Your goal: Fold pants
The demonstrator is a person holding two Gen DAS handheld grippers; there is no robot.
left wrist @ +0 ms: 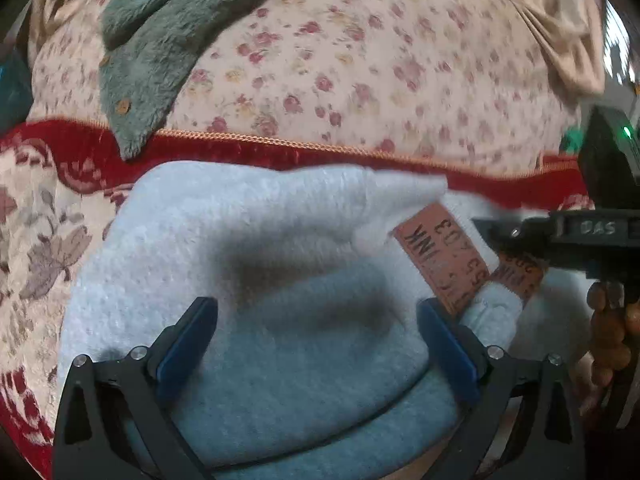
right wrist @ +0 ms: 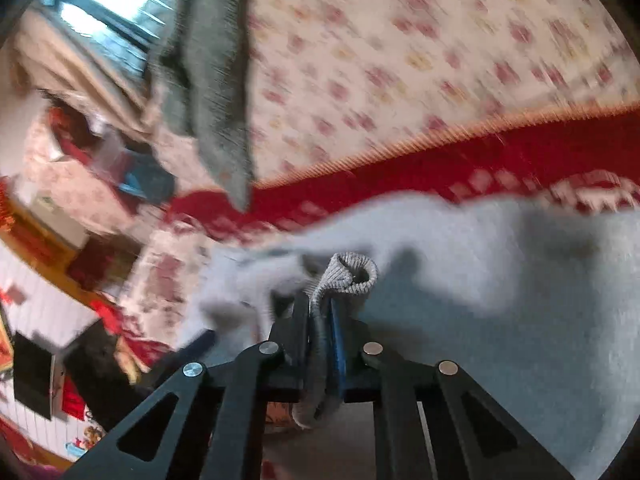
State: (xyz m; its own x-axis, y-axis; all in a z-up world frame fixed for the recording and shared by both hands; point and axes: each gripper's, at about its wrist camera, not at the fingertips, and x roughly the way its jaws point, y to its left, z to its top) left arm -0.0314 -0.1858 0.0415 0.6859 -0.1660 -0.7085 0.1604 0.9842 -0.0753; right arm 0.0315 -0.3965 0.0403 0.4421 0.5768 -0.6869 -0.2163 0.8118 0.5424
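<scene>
Grey fleece pants (left wrist: 256, 264) lie bunched on the red floral bed cover (left wrist: 240, 152).
Right gripper (right wrist: 320, 308) jaws pinch the ribbed cuff (right wrist: 352, 276); left gripper (left wrist: 316, 344) jaws stand wide over the cloth.

Both wrist cameras look forward, close over the grey pants (left wrist: 280, 280), toward the floral bedspread (left wrist: 360, 60); the right view is blurred, perhaps tilted.

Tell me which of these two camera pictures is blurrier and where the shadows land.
Right wrist view: heavy motion smear across the floral bedspread; only the right gripper and pinched ribbed cuff stay sharp. Left wrist view: mostly crisp, with soft dark shadows on the grey pants ahead of the open left gripper.
</scene>
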